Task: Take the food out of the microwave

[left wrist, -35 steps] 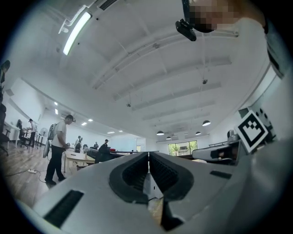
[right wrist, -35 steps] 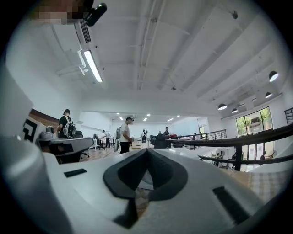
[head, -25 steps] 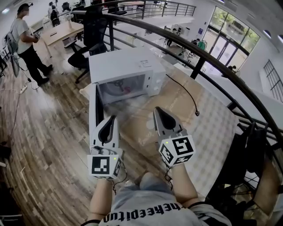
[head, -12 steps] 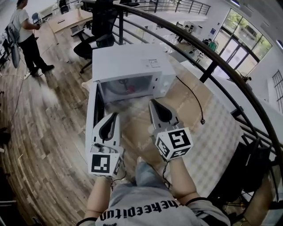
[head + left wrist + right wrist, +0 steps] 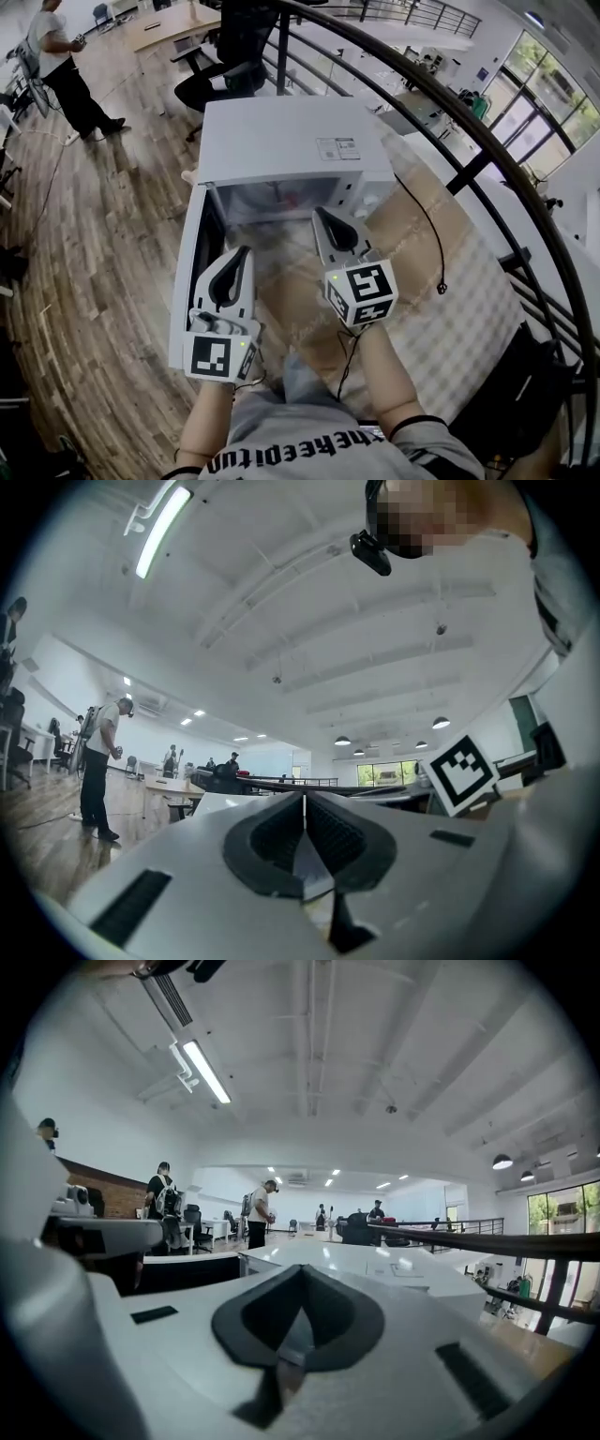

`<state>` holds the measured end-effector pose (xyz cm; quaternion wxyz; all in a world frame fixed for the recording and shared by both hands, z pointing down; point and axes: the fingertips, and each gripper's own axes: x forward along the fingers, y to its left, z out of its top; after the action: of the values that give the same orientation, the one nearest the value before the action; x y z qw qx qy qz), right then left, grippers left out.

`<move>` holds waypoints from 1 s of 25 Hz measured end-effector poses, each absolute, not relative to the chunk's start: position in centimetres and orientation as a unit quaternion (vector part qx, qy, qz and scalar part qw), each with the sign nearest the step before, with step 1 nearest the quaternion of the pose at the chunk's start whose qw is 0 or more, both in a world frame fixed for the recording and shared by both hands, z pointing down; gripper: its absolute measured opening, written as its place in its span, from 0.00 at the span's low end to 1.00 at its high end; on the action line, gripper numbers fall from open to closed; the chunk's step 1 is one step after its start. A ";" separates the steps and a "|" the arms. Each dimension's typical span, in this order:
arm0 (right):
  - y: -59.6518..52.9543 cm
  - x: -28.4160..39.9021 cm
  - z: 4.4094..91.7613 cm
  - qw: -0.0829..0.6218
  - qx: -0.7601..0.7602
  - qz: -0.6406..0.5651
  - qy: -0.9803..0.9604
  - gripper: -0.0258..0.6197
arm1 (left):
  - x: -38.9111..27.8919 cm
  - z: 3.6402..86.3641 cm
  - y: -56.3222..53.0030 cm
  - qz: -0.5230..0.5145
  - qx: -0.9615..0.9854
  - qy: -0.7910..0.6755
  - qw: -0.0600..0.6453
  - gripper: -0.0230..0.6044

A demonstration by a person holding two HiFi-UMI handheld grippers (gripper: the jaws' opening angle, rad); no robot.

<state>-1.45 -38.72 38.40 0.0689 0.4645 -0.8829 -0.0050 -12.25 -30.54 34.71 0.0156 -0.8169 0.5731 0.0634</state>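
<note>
A white microwave (image 5: 292, 141) stands on the table with its door (image 5: 190, 272) swung open to the left. Only the top of its lit cavity (image 5: 272, 200) shows, with a small reddish thing (image 5: 290, 198) in it, too blurred to name. My left gripper (image 5: 241, 253) is shut and empty, next to the open door and in front of the cavity. My right gripper (image 5: 322, 217) is shut and empty, its tip just before the cavity's right side. Both gripper views point upward at the ceiling. In them the left gripper (image 5: 305, 801) and right gripper (image 5: 301, 1270) have their jaws pressed together.
A black power cable (image 5: 427, 234) runs from the microwave over the brown table top (image 5: 403, 220). A checked cloth (image 5: 478, 314) covers the table's right part. A black railing (image 5: 450, 108) curves behind. A person (image 5: 58, 61) stands far left near a black chair (image 5: 230, 66).
The head view has come closer and looks more steeply down on the microwave. Both grippers have moved forward toward the open cavity and stay shut.
</note>
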 end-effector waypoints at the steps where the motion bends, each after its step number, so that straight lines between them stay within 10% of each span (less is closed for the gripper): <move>1: -39.3 -1.6 39.2 0.074 0.461 0.002 -0.884 0.05 | -12.2 35.1 -30.9 0.060 -0.816 0.575 0.012 0.05; 25: -48.1 -3.8 50.1 0.152 0.376 0.094 -0.909 0.06 | -12.3 38.6 -35.1 0.032 -0.810 0.586 -0.011 0.05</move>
<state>-3.77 -48.07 50.09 0.1521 0.3763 -0.9091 0.0941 -12.32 -35.10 38.62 -0.0109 -0.8099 0.5856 0.0319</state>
